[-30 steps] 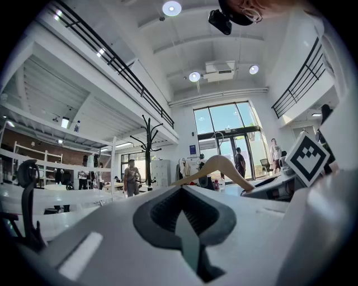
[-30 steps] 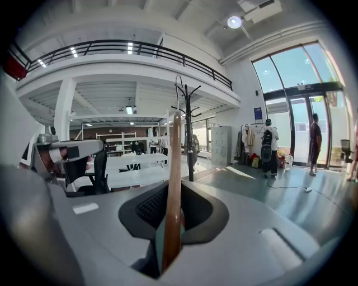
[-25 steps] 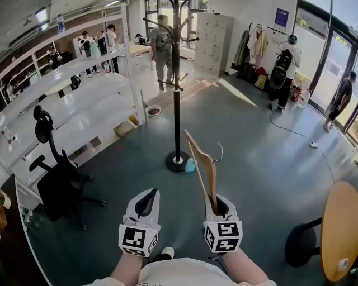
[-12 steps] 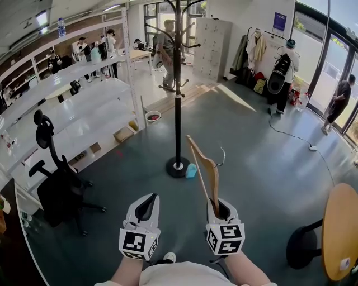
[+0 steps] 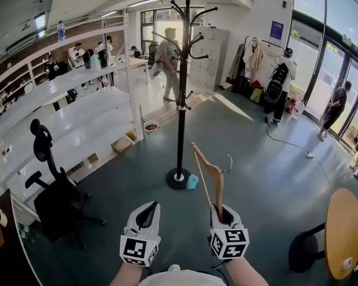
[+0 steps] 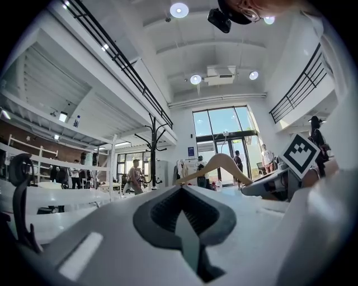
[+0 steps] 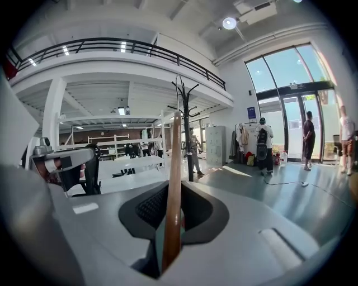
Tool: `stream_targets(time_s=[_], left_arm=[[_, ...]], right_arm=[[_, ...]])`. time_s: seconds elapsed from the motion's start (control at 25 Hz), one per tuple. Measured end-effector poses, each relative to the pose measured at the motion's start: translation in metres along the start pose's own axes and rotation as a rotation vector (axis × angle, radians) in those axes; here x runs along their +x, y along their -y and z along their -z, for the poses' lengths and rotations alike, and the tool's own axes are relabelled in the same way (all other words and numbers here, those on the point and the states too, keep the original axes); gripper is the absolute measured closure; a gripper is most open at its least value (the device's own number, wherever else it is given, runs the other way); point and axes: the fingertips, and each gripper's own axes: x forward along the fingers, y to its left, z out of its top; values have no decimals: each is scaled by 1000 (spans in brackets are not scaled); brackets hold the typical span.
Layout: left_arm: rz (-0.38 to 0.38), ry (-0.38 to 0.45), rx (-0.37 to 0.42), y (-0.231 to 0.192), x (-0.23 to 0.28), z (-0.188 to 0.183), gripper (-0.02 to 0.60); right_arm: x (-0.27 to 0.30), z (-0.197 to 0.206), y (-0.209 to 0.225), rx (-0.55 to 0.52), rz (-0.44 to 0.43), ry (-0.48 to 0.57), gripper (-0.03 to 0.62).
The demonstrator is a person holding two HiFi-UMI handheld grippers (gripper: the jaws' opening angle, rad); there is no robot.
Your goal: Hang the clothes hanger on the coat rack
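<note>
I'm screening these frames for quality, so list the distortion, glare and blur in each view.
Head view: wide-angle bend curves the shelves; a sun patch glares on the floor. Left gripper view: heavy fisheye, black corners, ceiling lamps flare, left gripper soft up close. Right gripper view: same fisheye; hanger blurs near the lens, windows bright.

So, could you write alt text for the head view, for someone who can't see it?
From above, the right gripper is shut on one end of a wooden clothes hanger that sticks up from it, with a tall black coat rack standing on the grey floor ahead. The left gripper beside it is shut and empty.
</note>
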Motion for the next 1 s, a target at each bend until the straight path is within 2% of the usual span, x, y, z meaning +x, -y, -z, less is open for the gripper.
stream_targets(time_s=[0.24, 0.56, 0.76, 1.0], left_arm=[[-3, -13, -15, -23, 4, 6, 581], [-38, -28, -54, -56, 41, 24, 581], [-53, -25, -35, -72, 89, 25, 581], [-74, -27, -22, -93, 169, 25, 581]], right_arm=[[19, -9, -10, 3, -2, 1, 519], [72, -17, 7, 19, -22, 3, 517], [122, -31, 28, 20, -42, 11, 517], [188, -62, 65, 30, -66, 43, 517]])
